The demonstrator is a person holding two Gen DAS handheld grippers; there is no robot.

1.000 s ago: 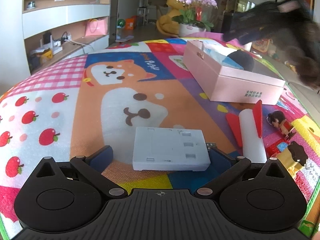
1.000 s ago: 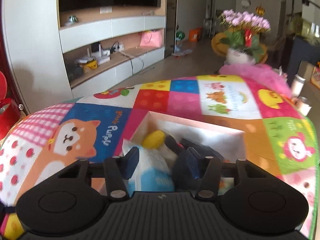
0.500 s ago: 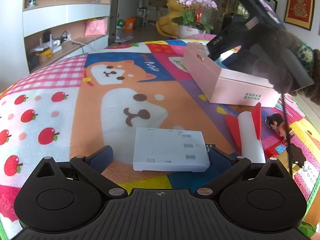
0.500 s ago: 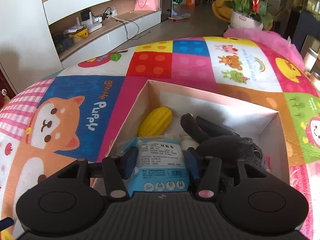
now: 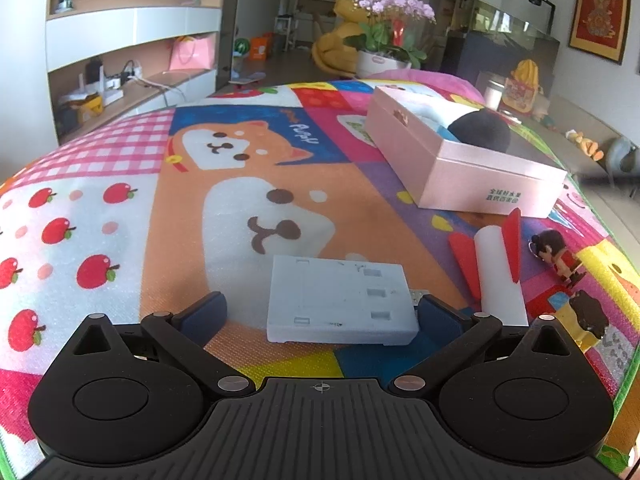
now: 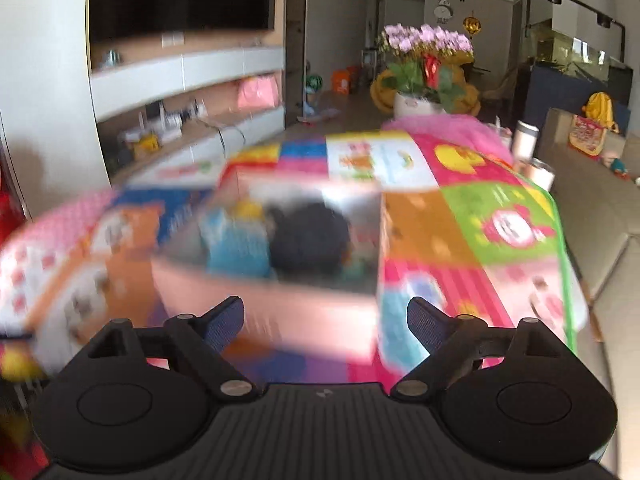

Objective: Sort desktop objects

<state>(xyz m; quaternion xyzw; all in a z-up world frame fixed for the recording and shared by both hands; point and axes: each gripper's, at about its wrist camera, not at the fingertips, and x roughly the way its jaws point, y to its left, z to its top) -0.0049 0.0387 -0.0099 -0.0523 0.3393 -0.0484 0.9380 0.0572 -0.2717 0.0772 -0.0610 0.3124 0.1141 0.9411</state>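
The left claw (image 5: 322, 312) stands apart around a pale grey flat box (image 5: 340, 304) on the cartoon-print surface (image 5: 120, 200), its pads not pressing it. Only this view shows the white roll with red fins (image 5: 498, 272) and two small figurines (image 5: 560, 260) just this side of the pink box (image 5: 472, 172). The right-wrist view, blurred, looks into the pink box (image 6: 280, 312) from its near wall: a blue packet (image 6: 236, 240), something yellow (image 6: 248, 208) and a dark furry thing (image 6: 308, 240) lie inside. The right claw (image 6: 324, 320) is opening, nothing between its fingers.
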